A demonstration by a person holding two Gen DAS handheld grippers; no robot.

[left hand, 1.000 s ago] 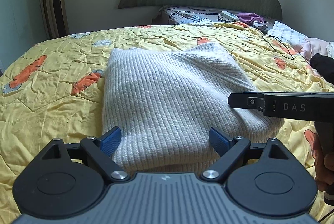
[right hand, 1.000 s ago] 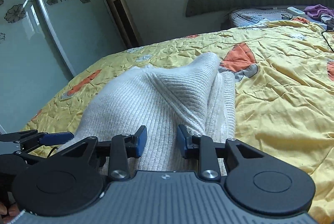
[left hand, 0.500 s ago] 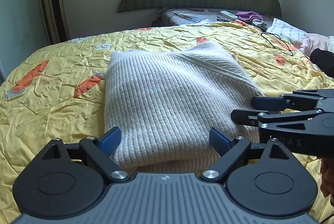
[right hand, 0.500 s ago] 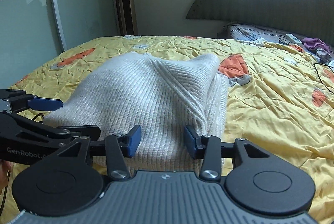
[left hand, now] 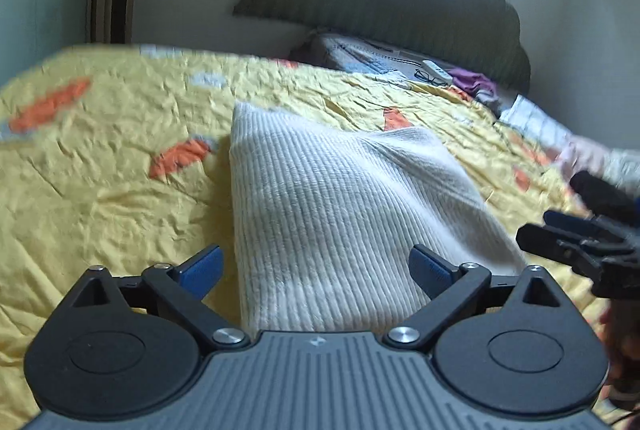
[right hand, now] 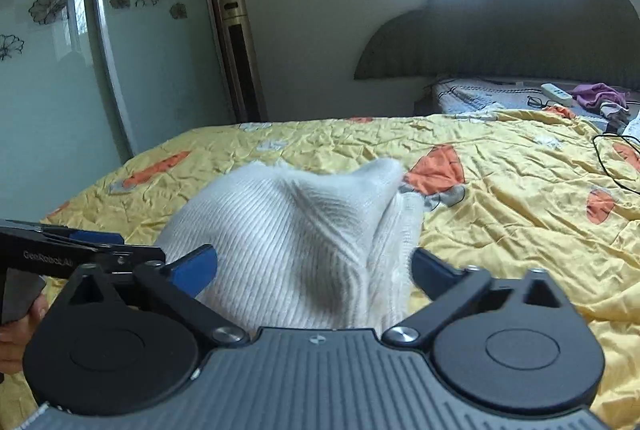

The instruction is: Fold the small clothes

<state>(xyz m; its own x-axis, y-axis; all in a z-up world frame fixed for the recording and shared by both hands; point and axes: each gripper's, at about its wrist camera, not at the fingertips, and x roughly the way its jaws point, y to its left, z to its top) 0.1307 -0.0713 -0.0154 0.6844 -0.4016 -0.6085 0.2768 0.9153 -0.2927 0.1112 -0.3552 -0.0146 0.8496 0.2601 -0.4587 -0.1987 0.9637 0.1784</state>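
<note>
My left hand-held gripper [left hand: 314,266] is spread wide, its blue-padded fingers [left hand: 202,265] standing either side of the near end of the folded white ribbed knit sweater [left hand: 336,213], touching nothing. The sweater lies flat in the middle of the bed, on the wrinkled yellow quilt with orange shapes [left hand: 104,189]; its left edge runs straight away from me and its far right corner is humped up a little.

My right hand-held gripper [right hand: 314,270] is also wide apart, and the sweater's near end sits between its blue pads [right hand: 192,268]; whether the right pad touches the knit I cannot tell, as that spot is blurred. From this side the sweater shows a raised fold peaking at its far end.

Each hand-held gripper appears at the edge of the other's view: the right one just beside the sweater's right edge, the left one near its left edge, with my fingers around its handle.

Beyond the quilt stands a dark, cloud-shaped padded headboard [right hand: 520,29], with a white remote [right hand: 556,93] and a purple cloth [right hand: 600,95] at its foot.
</note>
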